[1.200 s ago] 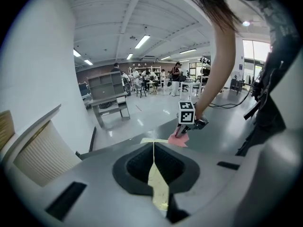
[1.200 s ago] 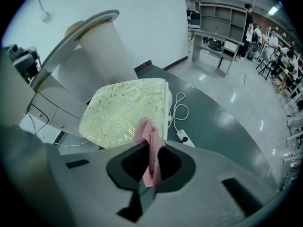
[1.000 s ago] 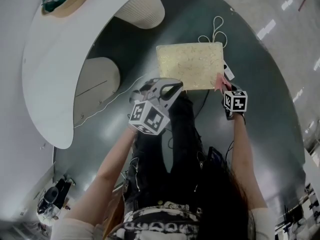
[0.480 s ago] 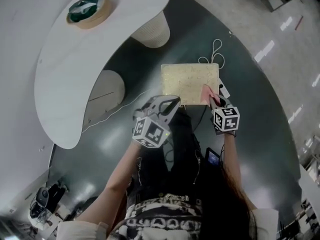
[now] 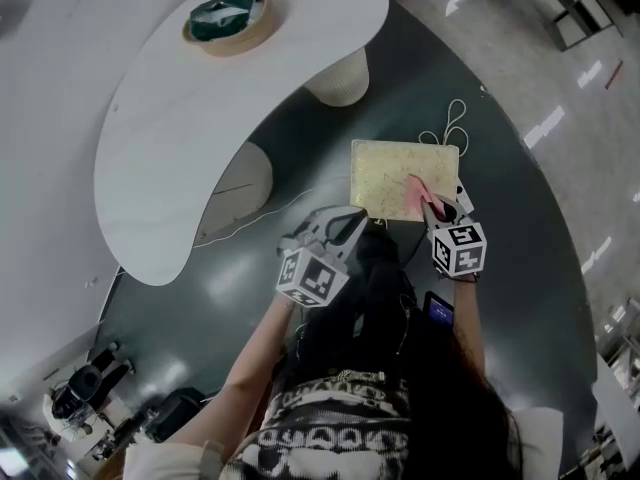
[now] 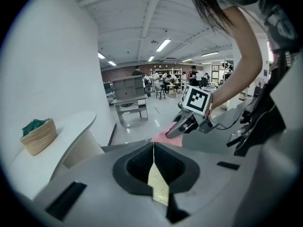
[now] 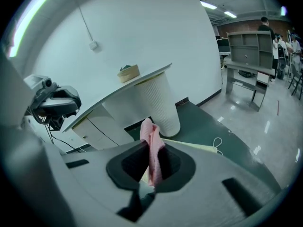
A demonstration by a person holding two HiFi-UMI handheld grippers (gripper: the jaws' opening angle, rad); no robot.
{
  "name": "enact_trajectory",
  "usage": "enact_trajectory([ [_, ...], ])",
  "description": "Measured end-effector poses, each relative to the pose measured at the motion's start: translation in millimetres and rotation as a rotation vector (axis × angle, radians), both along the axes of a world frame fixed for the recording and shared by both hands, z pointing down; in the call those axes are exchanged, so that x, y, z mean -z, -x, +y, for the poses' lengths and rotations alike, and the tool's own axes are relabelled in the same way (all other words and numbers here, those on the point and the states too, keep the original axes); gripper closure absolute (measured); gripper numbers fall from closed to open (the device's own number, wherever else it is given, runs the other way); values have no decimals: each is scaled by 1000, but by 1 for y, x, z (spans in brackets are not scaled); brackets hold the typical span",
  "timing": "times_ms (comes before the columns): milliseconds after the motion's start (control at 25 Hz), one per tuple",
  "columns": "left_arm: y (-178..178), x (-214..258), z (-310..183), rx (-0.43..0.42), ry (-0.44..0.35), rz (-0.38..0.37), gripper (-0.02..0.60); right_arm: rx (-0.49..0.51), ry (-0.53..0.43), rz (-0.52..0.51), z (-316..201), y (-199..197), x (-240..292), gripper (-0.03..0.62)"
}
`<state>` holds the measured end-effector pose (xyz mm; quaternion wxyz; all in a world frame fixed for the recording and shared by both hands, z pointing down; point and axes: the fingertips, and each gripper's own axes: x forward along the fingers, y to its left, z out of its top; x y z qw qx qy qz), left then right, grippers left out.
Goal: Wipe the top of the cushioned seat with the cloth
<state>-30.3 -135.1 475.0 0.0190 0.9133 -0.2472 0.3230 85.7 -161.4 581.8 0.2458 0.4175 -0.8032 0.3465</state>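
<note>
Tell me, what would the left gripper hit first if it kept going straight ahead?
Likely the pink cloth that the right gripper holds over the seat; it lies dead ahead of the left gripper, though depth is unclear.

Woven basket [image 5: 228, 20] on curved white table [image 5: 160, 138]; looped cord [image 5: 452, 118] nearby

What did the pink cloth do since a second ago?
The right gripper slid the cloth from the near right corner of the seat onto its top, toward the middle. It kept its hold on the cloth throughout. The left gripper stayed shut and empty by the seat's near left corner.
</note>
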Motion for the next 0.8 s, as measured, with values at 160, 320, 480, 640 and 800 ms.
enact_trajectory([
  [160,22,16,2,26,-27,12,575,42,-39,6,0,28,26,582],
  [320,40,34,15,19,-70,11,575,74,-83,1,14,58,54,582],
  [480,55,52,45,2,-104,16,575,94,-105,-6,47,82,77,582],
  [640,76,67,92,22,-106,33,575,118,-119,-14,90,109,100,582],
  [800,99,74,154,68,-78,61,575,122,-134,-39,135,133,123,582],
])
